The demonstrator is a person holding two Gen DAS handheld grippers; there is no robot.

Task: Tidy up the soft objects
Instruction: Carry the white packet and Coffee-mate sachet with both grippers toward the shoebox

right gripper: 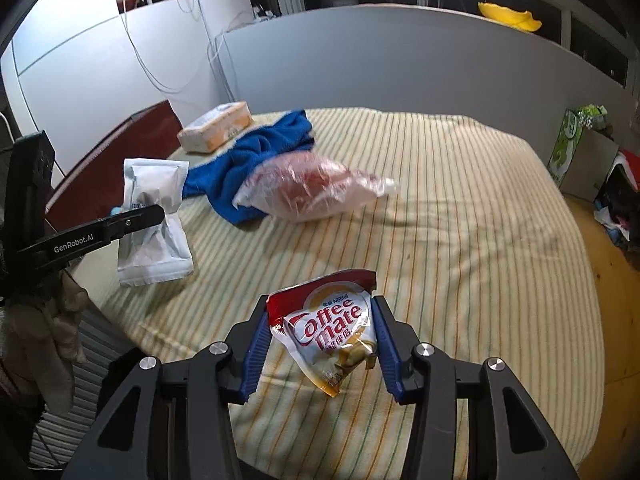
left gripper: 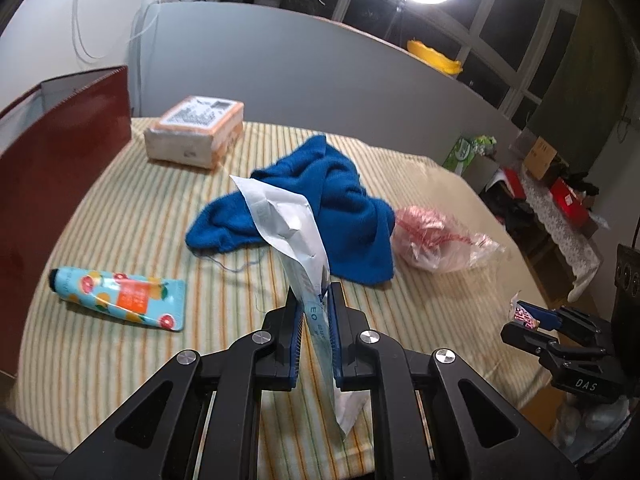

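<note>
Striped bedcover (left gripper: 120, 360) bears clear bag (left gripper: 436, 240) (red contents), blue cloth (left gripper: 340, 200) alongside.

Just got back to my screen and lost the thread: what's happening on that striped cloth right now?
Each hand-held gripper holds a packet off the striped cloth. The left hand-held gripper is shut on a white pouch; the right hand-held gripper pinches a Coffee-mate sachet. Lying on the cloth are a blue knit garment, a clear bag of something red, a grapefruit-print tube and a wrapped parcel.
</note>
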